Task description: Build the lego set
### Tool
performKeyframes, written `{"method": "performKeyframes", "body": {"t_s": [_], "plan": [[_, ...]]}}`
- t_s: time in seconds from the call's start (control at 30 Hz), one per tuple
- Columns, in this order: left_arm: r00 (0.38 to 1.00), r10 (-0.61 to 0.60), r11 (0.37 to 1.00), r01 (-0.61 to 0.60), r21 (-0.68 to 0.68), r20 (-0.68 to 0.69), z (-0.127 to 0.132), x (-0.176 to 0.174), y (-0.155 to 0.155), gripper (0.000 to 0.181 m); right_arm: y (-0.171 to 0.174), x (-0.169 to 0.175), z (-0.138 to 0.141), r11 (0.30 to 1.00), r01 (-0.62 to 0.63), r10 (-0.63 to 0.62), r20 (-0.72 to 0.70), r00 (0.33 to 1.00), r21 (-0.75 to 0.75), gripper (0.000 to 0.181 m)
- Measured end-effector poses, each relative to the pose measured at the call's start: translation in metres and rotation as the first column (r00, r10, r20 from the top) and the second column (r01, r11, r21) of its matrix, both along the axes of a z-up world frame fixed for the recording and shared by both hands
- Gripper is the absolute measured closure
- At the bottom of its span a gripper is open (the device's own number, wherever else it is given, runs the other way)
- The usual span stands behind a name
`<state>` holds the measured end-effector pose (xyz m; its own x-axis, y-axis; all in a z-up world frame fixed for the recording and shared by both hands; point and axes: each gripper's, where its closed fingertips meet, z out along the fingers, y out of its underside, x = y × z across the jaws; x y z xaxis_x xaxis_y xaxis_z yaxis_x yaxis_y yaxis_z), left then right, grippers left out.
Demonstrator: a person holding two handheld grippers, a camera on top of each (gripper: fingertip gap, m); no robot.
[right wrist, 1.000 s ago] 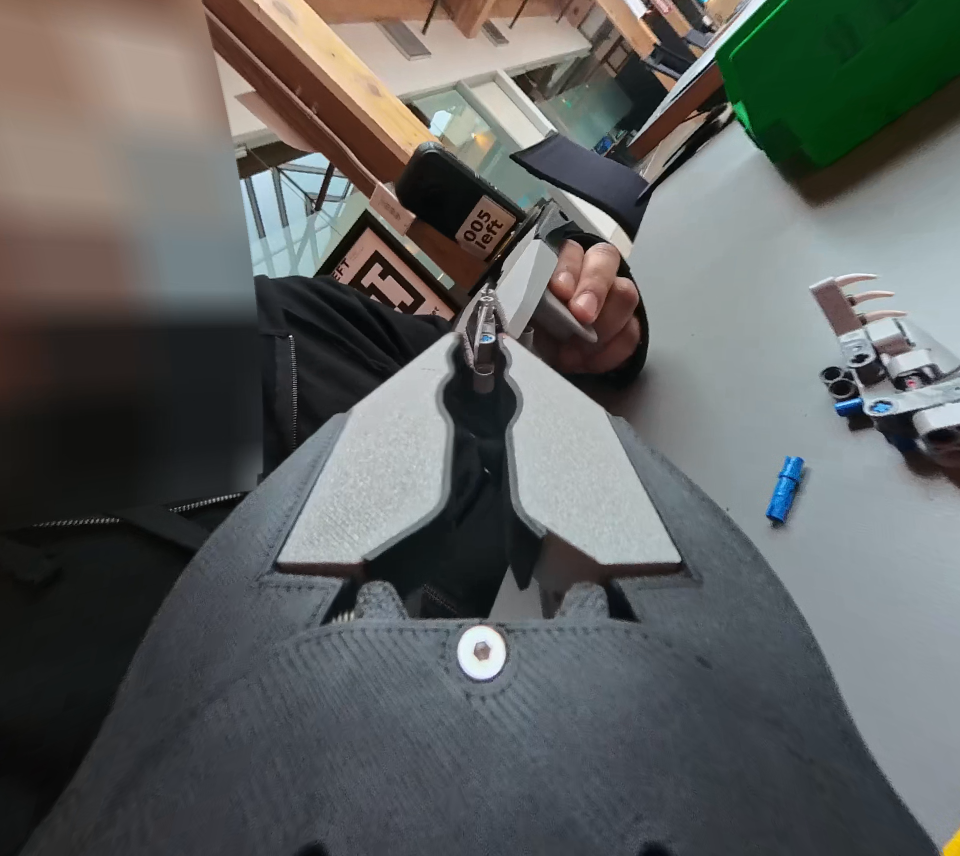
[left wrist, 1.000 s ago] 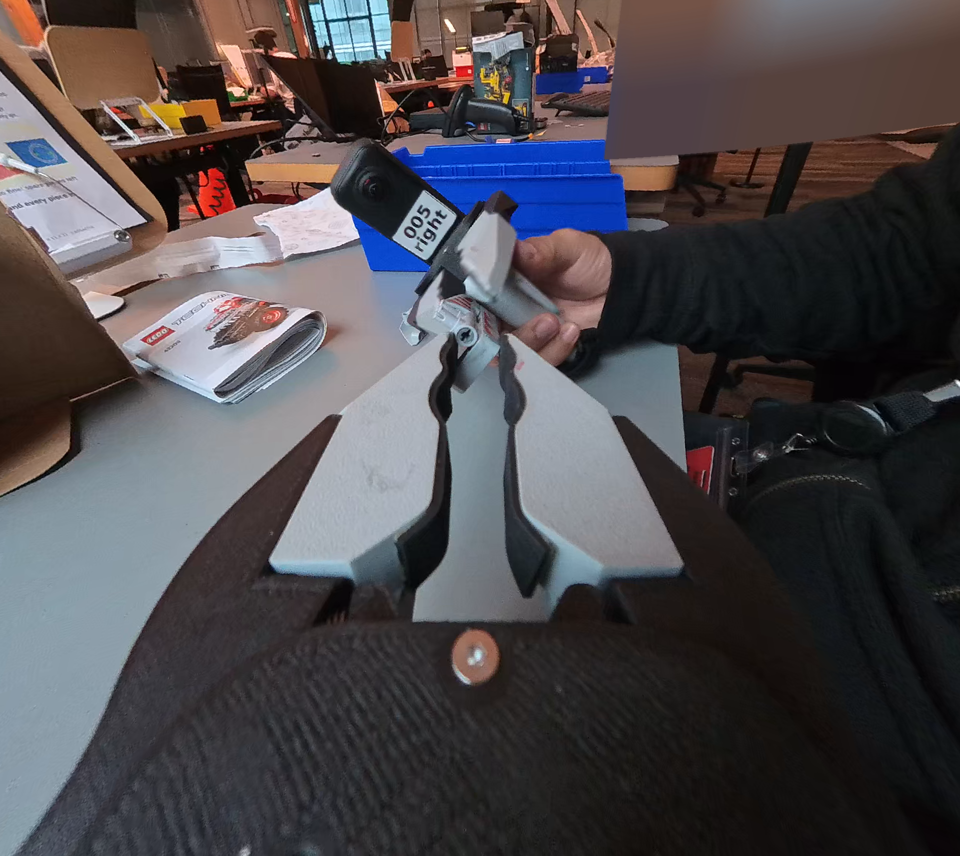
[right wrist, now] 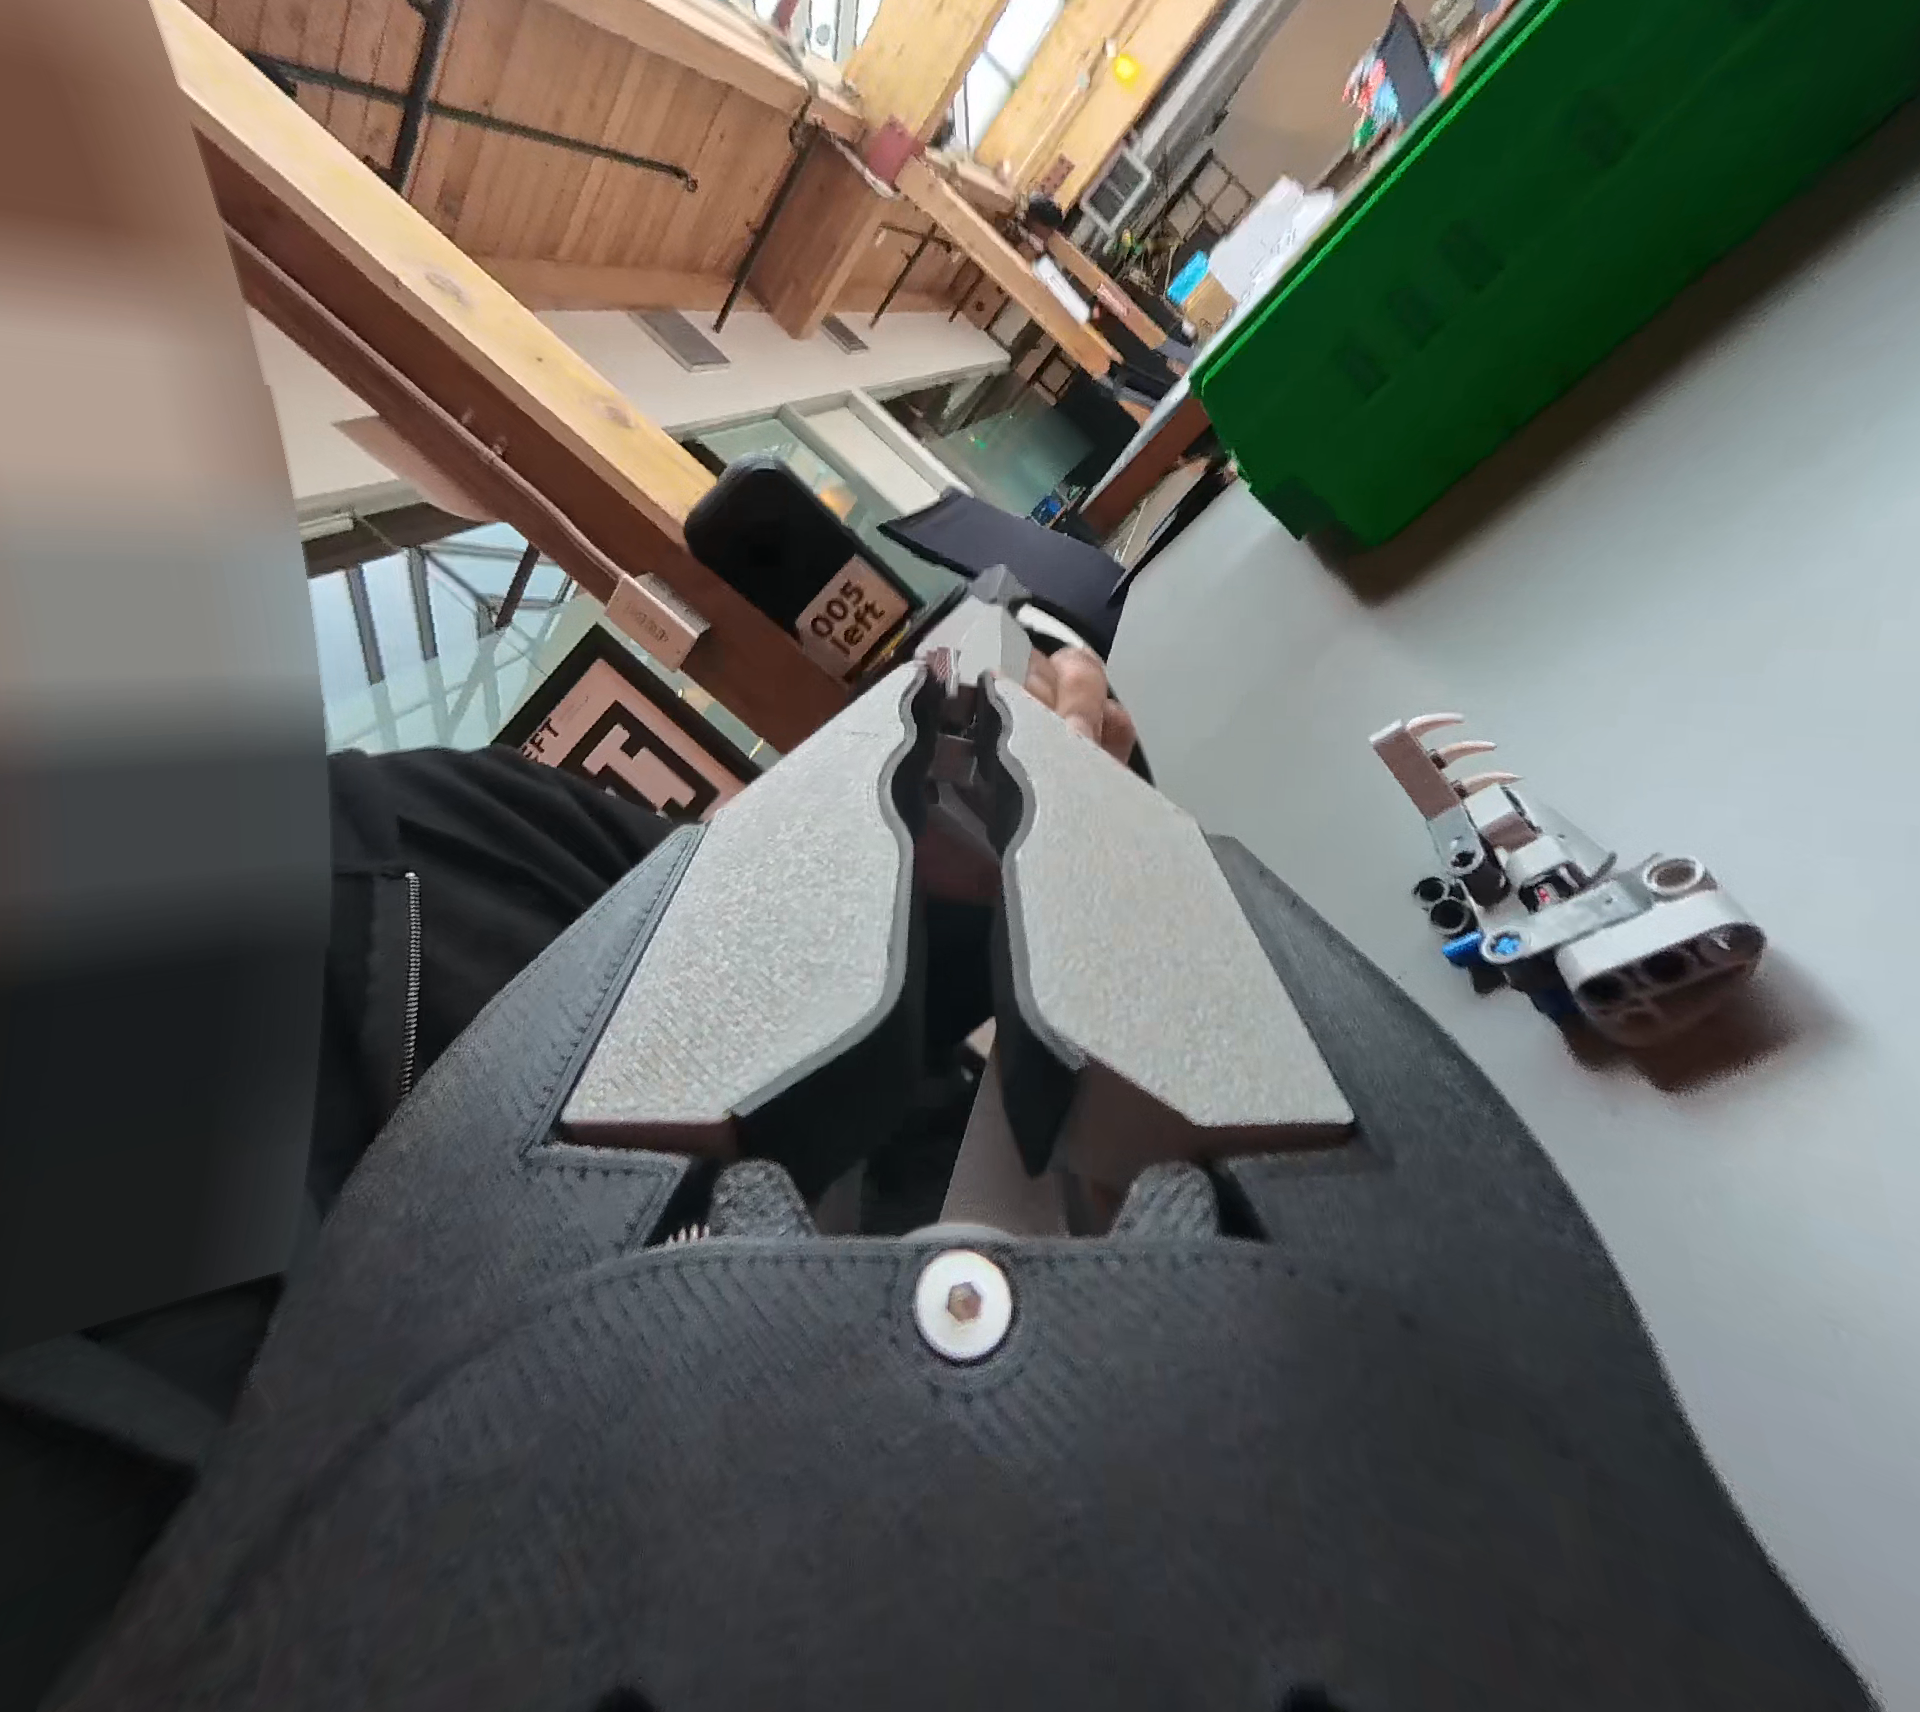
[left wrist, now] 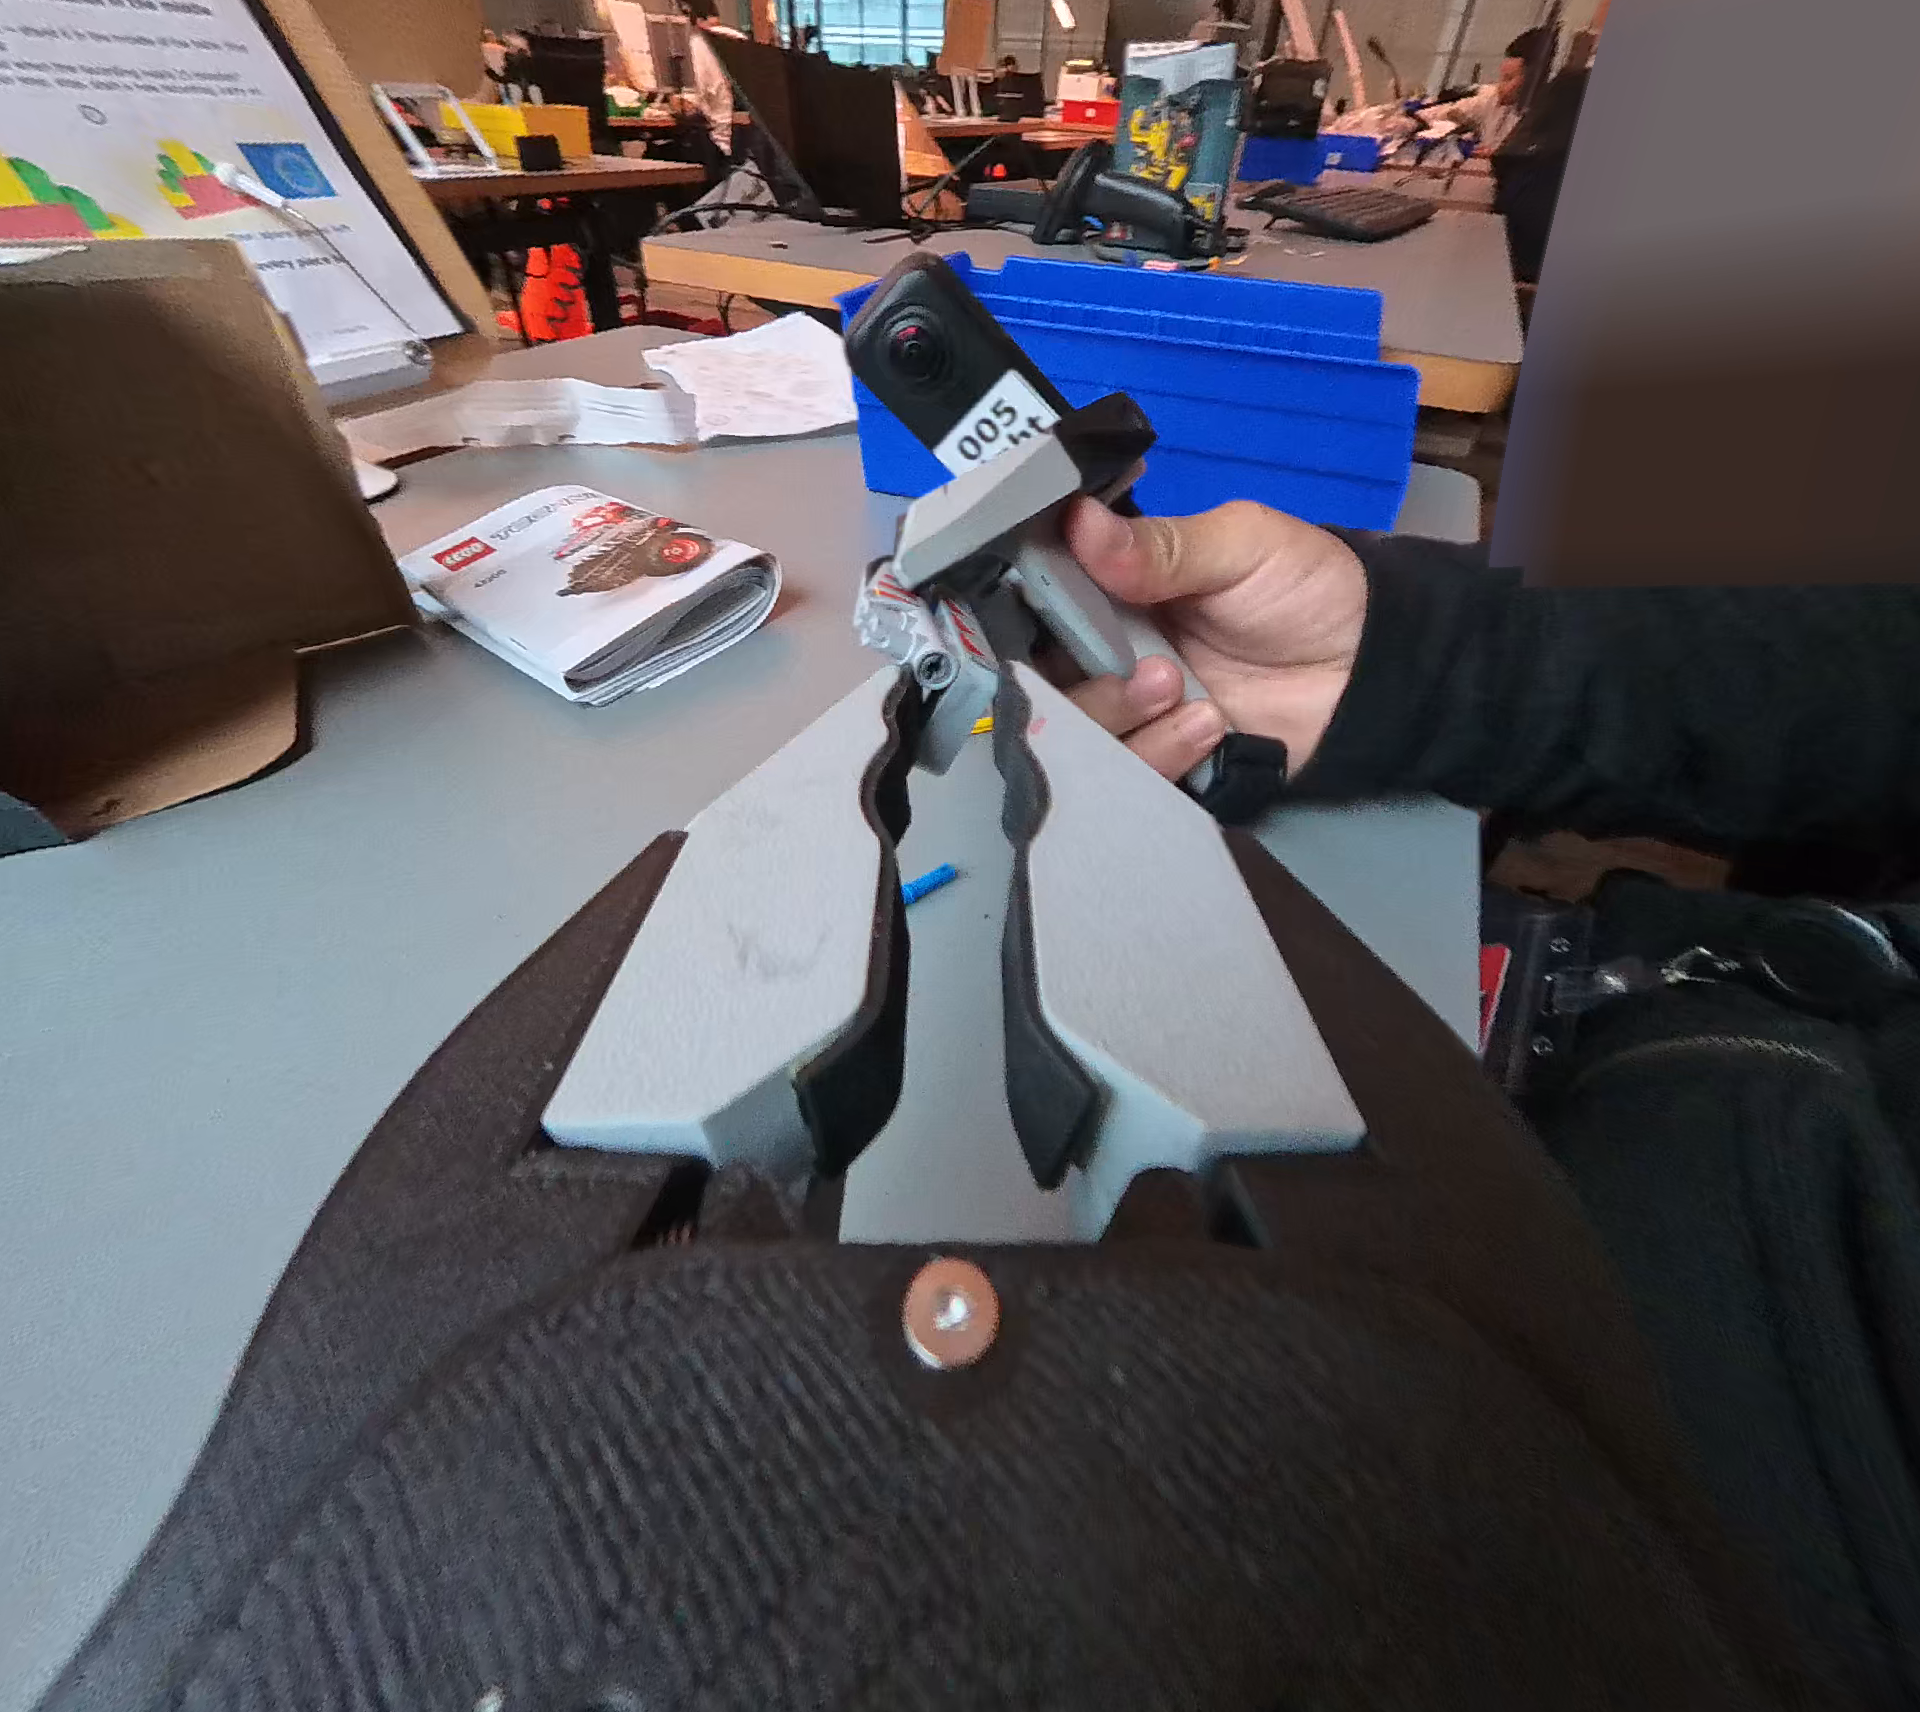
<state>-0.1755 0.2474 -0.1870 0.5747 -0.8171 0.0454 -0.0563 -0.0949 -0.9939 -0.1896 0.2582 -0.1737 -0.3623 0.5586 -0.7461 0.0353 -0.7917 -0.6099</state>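
My left gripper (left wrist: 951, 712) is nearly shut on the lower end of a small grey lego sub-assembly (left wrist: 920, 649), held above the grey table (left wrist: 312, 935). My right gripper (right wrist: 951, 691), held by a hand (left wrist: 1226, 613), faces it and is closed on the same sub-assembly (right wrist: 948, 732) from the other side. A second lego assembly (right wrist: 1569, 904), grey with pale claws, lies on the table to the right of my right gripper. A loose blue pin (left wrist: 928, 883) lies on the table below my left gripper's fingers.
A folded instruction booklet (left wrist: 603, 592) lies at the left. A blue bin (left wrist: 1247, 405) stands behind the grippers and a cardboard box (left wrist: 156, 499) at the far left. A green bin (right wrist: 1558, 260) stands at the table's far side. A person in black sits close by. Less than 4 cm separates the two grippers' tips.
Both grippers have moved closer together and tilted. The right wrist view now points higher, and the blue pin has left it. The pin now shows between my left gripper's fingers.
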Motion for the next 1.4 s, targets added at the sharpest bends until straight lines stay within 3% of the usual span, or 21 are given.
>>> {"method": "performKeyframes", "body": {"t_s": [0.17, 0.3, 0.47, 0.73, 0.8, 1.27, 1.33, 1.37, 1.4], "plan": [[0.994, -0.11, 0.994, 0.11, -0.002, -0.015, -0.002, 0.003, -0.012, 0.169, -0.015, 0.008, -0.005, 0.98, -0.18, 0.172, 0.1, 0.98, 0.085, 0.177], [0.986, -0.16, 0.987, 0.158, -0.027, -0.049, -0.007, 0.007, -0.015, 0.169, -0.019, 0.013, -0.013, 0.962, -0.231, 0.207, 0.162, 0.965, 0.147, 0.177], [0.987, -0.16, 0.986, 0.159, -0.048, -0.007, -0.004, 0.007, -0.014, 0.169, -0.018, 0.015, -0.011, 0.952, -0.282, 0.263, 0.152, 0.953, 0.12, 0.177], [0.992, -0.127, 0.992, 0.127, -0.021, 0.019, 0.0, 0.007, -0.013, 0.169, -0.011, 0.023, -0.004, 0.952, -0.264, 0.244, 0.137, 0.96, 0.157, 0.181], [0.992, -0.123, 0.992, 0.123, -0.017, 0.016, 0.001, 0.006, -0.013, 0.169, -0.012, 0.022, -0.006, 0.951, -0.269, 0.248, 0.143, 0.958, 0.152, 0.17], [0.993, -0.109, 0.994, 0.11, 0.02, -0.055, -0.004, 0.01, -0.016, 0.169, -0.019, 0.02, -0.014, 0.934, -0.313, 0.277, 0.201, 0.94, 0.175, 0.18], [0.984, -0.155, 0.986, 0.159, 0.04, -0.094, -0.007, 0.015, -0.023, 0.172, -0.014, 0.013, -0.002, 0.954, -0.213, 0.191, 0.121, 0.974, 0.211, 0.181], [0.951, -0.285, 0.957, 0.289, 0.015, -0.115, -0.012, 0.031, -0.042, 0.173, -0.01, 0.007, 0.007, 0.973, -0.163, 0.158, 0.045, 0.986, 0.165, 0.181], [0.924, -0.314, 0.946, 0.323, 0.004, -0.218, -0.025, 0.049, -0.051, 0.173, -0.013, 0.001, 0.01, 0.973, -0.195, 0.196, 0.007, 0.981, 0.12, 0.181]]}}
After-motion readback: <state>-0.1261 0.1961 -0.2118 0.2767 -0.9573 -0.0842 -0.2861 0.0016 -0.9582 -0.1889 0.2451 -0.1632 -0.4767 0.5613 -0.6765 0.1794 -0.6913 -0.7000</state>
